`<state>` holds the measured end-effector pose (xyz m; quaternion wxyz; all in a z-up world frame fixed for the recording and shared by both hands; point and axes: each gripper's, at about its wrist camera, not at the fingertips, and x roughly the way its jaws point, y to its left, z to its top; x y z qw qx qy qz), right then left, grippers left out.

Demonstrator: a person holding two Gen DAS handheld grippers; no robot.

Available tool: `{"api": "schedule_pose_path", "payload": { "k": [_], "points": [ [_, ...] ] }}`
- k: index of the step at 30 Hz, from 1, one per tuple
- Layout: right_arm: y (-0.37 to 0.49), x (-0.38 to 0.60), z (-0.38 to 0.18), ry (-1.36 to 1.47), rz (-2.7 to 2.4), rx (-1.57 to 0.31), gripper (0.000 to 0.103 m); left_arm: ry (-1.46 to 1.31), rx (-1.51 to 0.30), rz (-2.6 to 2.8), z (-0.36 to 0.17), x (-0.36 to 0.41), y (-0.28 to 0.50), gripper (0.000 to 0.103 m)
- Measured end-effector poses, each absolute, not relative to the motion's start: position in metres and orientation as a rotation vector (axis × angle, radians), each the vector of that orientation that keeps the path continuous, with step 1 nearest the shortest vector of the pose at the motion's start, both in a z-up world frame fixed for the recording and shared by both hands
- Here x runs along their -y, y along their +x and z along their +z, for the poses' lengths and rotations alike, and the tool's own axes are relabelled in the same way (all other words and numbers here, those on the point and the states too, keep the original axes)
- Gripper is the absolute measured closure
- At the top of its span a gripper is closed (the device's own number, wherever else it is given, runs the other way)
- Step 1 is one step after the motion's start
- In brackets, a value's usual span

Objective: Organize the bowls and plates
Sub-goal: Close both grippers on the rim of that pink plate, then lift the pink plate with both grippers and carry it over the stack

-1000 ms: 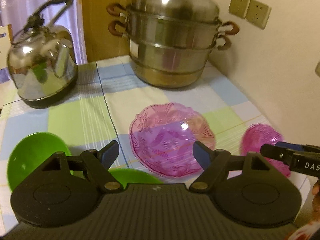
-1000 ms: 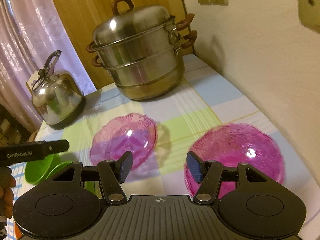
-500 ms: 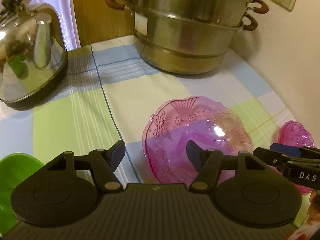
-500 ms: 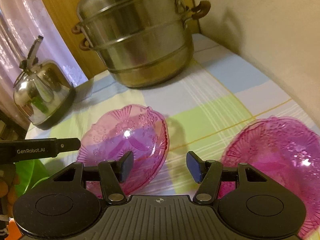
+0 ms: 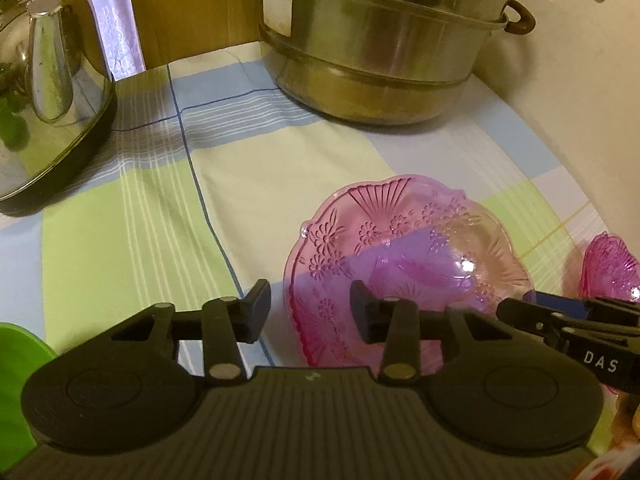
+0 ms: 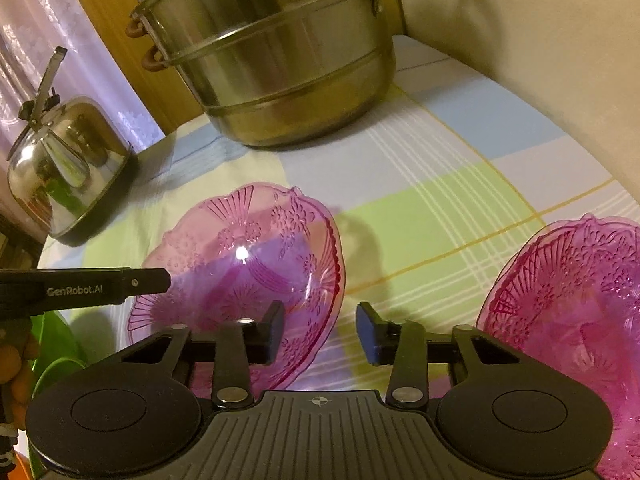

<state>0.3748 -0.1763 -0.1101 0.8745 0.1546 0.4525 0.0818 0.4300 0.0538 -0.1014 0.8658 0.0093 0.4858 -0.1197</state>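
Jaws of the left gripper [image 5: 310, 310] and right gripper [image 6: 320, 330] had just been closing, each straddling an opposite rim of the pale pink bowl [image 5: 404, 256] without pressing; it stood on the checked worktop [image 5: 132, 240].

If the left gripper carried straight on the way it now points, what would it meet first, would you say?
Most likely the left rim of the pale pink bowl: the left gripper straddles that edge, its jaws having just been closing with nothing pinched yet. Depth is hard to judge; it might touch the checked tablecloth beside it.
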Motion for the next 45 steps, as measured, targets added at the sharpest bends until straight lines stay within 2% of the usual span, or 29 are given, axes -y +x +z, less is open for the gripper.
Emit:
{"api": "schedule_pose_path", "payload": {
  "k": [4, 10, 15, 25, 37, 45],
  "points": [
    [0.375, 0.179, -0.112, 0.344, 0.172, -0.949, 0.082, 0.015, -1.028, -0.251, -0.103, -0.053, 0.431, 0.072],
    [0.373, 0.179, -0.112, 0.342, 0.173, -0.948, 0.091, 0.003, -1.037, -0.226, -0.104, -0.057, 0.431, 0.085],
    [0.371, 0.181, -0.108, 0.349, 0.155, -0.933, 0.092, -0.008, -1.032, -0.222, -0.100, -0.059, 0.430, 0.088],
    [0.356, 0.202, -0.081, 0.359, 0.149, -0.886, 0.093, -0.049, -0.980, -0.242, -0.063, -0.041, 0.411, 0.088],
    [0.302, 0.266, -0.018, 0.346, 0.091, -0.817, 0.093, -0.078, -0.920, -0.336, -0.014, 0.026, 0.359, 0.088],
    [0.264, 0.315, 0.000, 0.349, 0.030, -0.805, 0.093, -0.090, -0.918, -0.396, -0.009, 0.074, 0.322, 0.088]
  ]
}}
